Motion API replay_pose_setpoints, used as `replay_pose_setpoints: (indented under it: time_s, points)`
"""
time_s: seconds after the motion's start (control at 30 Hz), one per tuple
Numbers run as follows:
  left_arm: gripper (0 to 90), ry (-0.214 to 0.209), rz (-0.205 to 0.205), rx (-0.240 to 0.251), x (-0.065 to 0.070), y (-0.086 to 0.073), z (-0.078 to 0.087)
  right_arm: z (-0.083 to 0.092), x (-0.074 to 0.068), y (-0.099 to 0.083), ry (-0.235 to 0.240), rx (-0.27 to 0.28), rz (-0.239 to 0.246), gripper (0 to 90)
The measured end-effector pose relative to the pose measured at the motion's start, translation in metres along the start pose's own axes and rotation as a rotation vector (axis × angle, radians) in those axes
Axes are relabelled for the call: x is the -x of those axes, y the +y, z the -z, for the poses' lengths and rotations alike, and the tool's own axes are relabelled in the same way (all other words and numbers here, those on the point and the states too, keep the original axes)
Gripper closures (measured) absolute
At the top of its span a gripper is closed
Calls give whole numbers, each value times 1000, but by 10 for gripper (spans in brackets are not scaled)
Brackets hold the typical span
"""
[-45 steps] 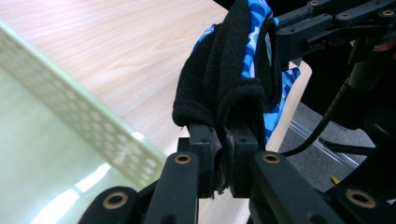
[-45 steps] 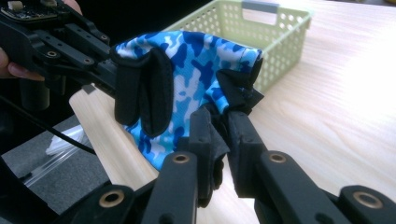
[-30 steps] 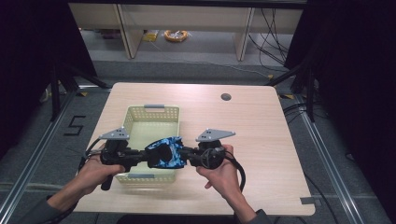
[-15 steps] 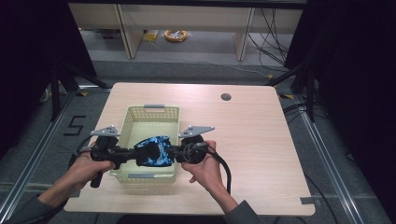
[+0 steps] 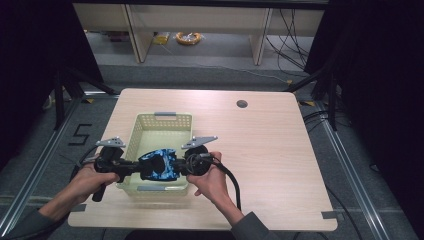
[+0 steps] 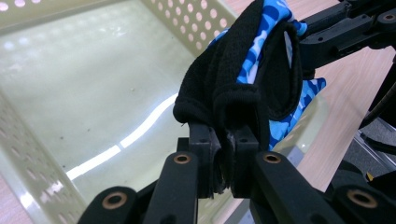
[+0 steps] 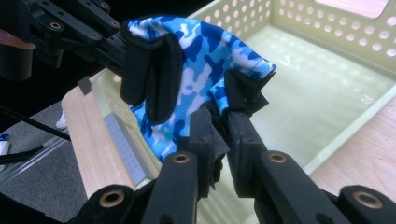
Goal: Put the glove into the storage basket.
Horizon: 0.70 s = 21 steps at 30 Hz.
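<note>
Both grippers were clamped on one blue-and-black glove (image 5: 159, 167), which hung stretched between them over the near end of the basket (image 5: 155, 122). The left gripper (image 6: 223, 161) pinched the glove's black cuff edge, folded thick between its pads; the right gripper (image 7: 223, 135) held a bunched corner of the camouflage cloth at the other side. In the high view the left gripper (image 5: 131, 167) and right gripper (image 5: 181, 164) faced each other across the glove, just above the basket's near rim.

The likeliest fault, as I judged it, was a one-sided release. If one pair of jaws let go first, the glove would swing on the other and could drape over the near wall (it hung closer to that wall than to the basket's middle) instead of dropping onto the floor of the basket. The right grip looked the weaker one: only a small tuck of cloth sat between the pads, so any pull apart might slip it free early. A low descent also risked knocking a gripper against the rim and shifting the light basket on the table (image 5: 280, 165). The cloth might also cling to a pad after opening.
</note>
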<state>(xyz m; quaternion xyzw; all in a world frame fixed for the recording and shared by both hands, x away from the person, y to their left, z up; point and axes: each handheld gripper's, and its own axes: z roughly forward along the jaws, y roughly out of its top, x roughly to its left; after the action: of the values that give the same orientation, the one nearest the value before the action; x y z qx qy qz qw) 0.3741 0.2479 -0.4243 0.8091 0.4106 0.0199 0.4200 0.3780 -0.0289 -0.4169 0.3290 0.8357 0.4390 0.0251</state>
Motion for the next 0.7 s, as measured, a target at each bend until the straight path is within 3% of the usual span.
replay_pose_setpoints:
  time_s: [0.23, 0.53, 0.57, 0.63, 0.7]
  points:
    - [825, 5, 14, -29, -8, -6, -4, -13, -2, -3, -7, -18, -4, 818]
    - [823, 9, 15, -77, -12, -11, -14, -24, -1, -9, -2, -86, -19, 816]
    - [822, -6, 14, -90, -13, -11, -14, -25, 0, -10, -14, -89, -1, 815]
    - [822, 6, 10, -94, -12, -12, -16, -26, 0, -11, -20, -105, -25, 815]
    - [820, -4, 7, -106, -12, -12, -17, -28, 0, -13, -26, -92, -11, 814]
